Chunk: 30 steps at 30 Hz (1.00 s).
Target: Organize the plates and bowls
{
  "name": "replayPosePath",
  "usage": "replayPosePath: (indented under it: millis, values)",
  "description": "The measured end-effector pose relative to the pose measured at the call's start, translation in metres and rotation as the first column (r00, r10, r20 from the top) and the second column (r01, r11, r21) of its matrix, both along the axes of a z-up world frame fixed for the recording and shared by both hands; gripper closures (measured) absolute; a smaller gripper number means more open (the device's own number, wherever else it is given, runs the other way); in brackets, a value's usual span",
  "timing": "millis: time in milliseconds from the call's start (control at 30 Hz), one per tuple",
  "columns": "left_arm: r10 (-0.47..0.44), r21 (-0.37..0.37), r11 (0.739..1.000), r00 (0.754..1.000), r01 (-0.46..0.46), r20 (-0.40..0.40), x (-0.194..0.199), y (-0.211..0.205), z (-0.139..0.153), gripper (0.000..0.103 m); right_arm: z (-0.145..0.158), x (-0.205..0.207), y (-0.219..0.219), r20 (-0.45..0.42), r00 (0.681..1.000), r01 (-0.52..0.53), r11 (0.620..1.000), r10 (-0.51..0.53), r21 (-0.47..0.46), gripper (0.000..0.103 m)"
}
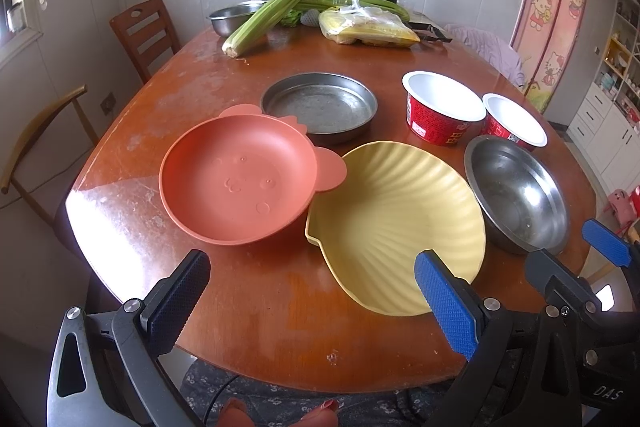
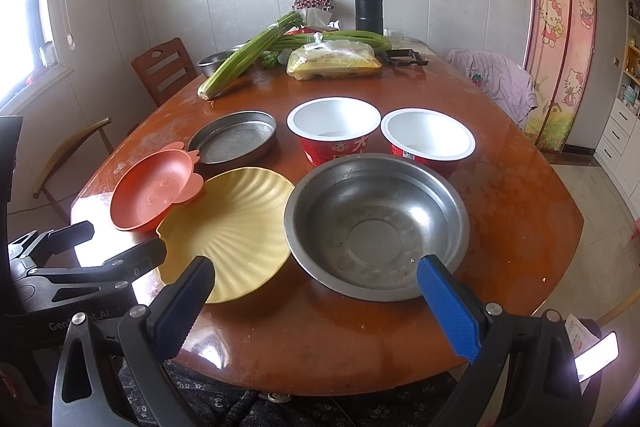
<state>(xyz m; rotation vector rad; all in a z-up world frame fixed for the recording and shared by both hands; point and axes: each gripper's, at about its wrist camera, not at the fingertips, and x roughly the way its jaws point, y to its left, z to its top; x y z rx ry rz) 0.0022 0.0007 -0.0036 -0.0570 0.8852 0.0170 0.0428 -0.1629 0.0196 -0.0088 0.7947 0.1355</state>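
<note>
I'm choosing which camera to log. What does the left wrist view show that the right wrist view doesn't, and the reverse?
Only the left wrist view shows the right gripper from outside, at its right edge, open. Only the right wrist view shows the left gripper from outside, at its left edge, open. Both share the orange plate, yellow plate, steel bowl, steel pan, two red cups and the table.

empty plates (image 1: 240, 183) and bowls (image 2: 376, 227), unstacked
</note>
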Motion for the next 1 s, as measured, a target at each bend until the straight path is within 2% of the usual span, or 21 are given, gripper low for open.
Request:
replayPosePath:
  millis: [767, 1000]
  values:
    - [0.010, 0.009, 1.000, 1.000, -0.010, 0.013, -0.003, 0.003, 0.006, 0.002, 0.004, 0.001, 0.002, 0.004, 1.000, -0.009, 1.000, 0.009, -0.008, 0.001]
    - [0.035, 0.016, 0.999, 0.999, -0.036, 0.023, -0.001, 0.015, 0.010, 0.002, 0.011, 0.006, 0.015, 0.022, 0.998, -0.061, 0.998, 0.062, -0.008, 0.001]
